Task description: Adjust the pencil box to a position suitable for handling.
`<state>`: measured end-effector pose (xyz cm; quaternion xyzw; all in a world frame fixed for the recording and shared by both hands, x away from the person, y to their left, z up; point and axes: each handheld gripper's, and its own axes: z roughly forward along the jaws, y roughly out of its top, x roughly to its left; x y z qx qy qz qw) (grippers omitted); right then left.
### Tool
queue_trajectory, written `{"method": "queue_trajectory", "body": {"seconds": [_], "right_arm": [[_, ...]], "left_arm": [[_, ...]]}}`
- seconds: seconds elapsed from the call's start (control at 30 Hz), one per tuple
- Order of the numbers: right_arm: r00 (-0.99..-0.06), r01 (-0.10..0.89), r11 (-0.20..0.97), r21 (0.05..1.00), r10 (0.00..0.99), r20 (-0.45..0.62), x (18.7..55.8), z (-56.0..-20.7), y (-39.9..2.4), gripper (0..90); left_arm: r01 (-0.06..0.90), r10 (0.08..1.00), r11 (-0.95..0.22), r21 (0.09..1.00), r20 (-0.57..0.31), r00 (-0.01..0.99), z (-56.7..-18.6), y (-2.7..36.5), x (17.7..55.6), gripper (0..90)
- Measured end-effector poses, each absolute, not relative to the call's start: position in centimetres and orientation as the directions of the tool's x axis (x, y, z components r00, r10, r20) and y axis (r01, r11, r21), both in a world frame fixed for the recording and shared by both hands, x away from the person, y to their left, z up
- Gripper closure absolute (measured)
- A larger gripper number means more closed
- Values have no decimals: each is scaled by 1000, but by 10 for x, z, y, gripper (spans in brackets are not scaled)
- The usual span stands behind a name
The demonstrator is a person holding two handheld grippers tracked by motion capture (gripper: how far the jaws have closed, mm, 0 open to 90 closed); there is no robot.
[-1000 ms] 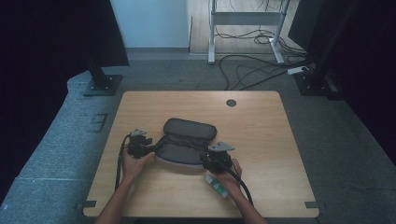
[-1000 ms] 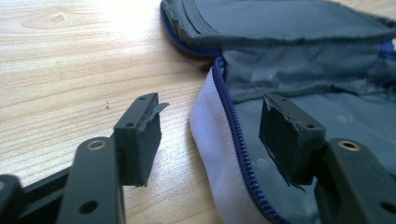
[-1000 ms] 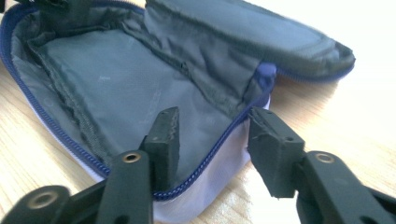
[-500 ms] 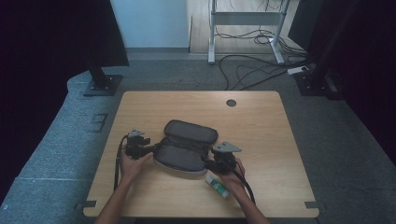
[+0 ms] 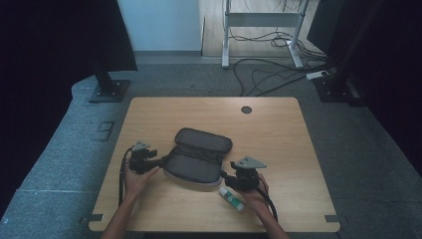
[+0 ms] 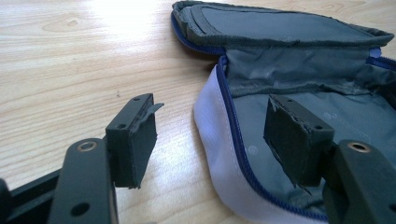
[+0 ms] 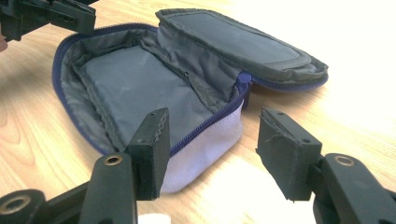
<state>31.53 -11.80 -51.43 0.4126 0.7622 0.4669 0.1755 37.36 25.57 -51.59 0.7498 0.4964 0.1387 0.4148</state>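
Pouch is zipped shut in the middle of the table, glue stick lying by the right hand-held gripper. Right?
Not quite: the pouch is unzipped, its lid flipped back and grey lining exposed, as the right gripper view shows. It does sit mid-table, and the glue stick lies by the right hand-held gripper.

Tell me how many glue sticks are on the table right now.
1. The glue stick lies on the table near the front edge, just beside the right gripper and outside the open pouch. The pouch interior looks empty, though folds of its lining could hide something.
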Motion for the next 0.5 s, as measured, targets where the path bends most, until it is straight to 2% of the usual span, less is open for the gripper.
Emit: {"method": "queue_trajectory", "body": {"seconds": [0.5], "right_arm": [[-623,456,240,857,774,114,292,-516,-133,435]], "left_arm": [[634,847,-149,759,-232,478,-520,270,350,348]]}}
